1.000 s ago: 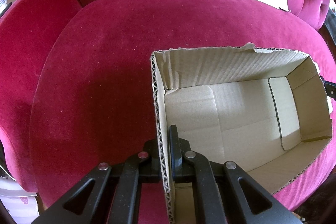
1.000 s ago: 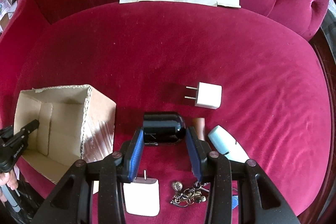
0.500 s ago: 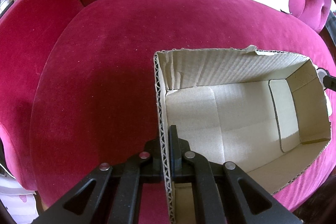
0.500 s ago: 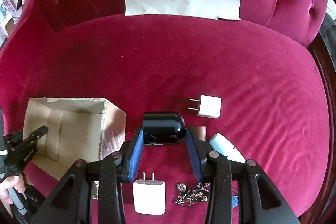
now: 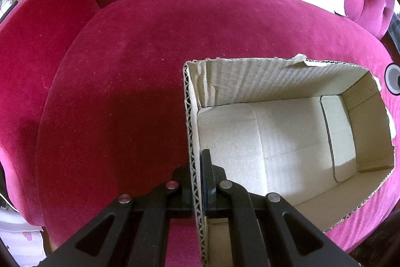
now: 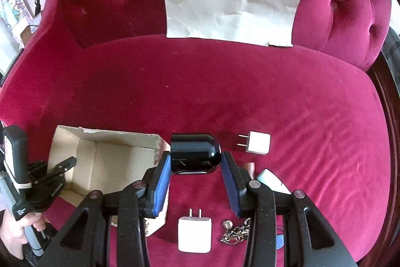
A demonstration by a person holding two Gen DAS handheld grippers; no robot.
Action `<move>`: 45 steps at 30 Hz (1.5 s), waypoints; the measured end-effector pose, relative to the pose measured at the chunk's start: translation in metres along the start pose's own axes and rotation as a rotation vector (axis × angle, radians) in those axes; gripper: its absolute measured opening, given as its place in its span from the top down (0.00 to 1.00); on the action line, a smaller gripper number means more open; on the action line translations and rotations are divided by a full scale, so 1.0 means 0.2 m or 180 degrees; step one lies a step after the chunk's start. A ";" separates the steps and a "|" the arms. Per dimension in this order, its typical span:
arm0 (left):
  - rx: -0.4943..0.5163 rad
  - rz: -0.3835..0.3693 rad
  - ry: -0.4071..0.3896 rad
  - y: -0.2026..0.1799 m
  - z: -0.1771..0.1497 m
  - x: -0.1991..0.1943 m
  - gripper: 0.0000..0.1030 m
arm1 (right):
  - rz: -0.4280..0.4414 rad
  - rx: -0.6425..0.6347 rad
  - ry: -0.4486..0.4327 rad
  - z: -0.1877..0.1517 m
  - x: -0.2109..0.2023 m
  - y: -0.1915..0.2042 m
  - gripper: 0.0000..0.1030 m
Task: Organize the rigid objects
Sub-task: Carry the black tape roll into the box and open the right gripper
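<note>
Right gripper (image 6: 195,165): blue-padded jaws partly open, clamped on both sides of a glossy black rounded cylinder (image 6: 195,154), held clear above the crimson velvet seat cushion (image 6: 225,91). Open-topped corrugated cardboard box (image 6: 105,162) sits just left of it. Left gripper (image 5: 198,182) pinched fully closed on the box's near wall. On the cushion: one white square plug adapter (image 6: 257,146) right of the cylinder, another (image 6: 195,234) below the jaws beside a metal keychain (image 6: 235,233).

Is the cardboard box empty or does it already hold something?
Empty. The left wrist view looks straight into the box and shows only its bare floor and flaps; the chargers and other items lie outside on the cushion.
</note>
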State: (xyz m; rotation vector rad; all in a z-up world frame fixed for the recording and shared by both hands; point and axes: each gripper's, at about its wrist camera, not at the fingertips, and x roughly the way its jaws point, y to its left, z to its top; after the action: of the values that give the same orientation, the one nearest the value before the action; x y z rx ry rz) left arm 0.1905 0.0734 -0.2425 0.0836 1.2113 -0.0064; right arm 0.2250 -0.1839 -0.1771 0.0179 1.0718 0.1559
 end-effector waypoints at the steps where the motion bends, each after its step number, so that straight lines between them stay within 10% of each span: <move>1: 0.0007 0.0010 -0.0003 0.00 0.00 0.00 0.97 | 0.0016 -0.0007 -0.0014 0.00 -0.01 0.01 0.58; 45: -0.0026 0.0046 -0.0020 -0.04 -0.01 0.01 0.96 | 0.0397 -0.0631 0.0069 -0.17 0.19 0.52 0.58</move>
State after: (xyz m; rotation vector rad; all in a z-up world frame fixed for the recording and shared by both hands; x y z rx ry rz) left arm 0.1887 0.0660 -0.2455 0.0852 1.2042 0.0108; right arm 0.1997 -0.0778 -0.2167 -0.0957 1.0733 0.3752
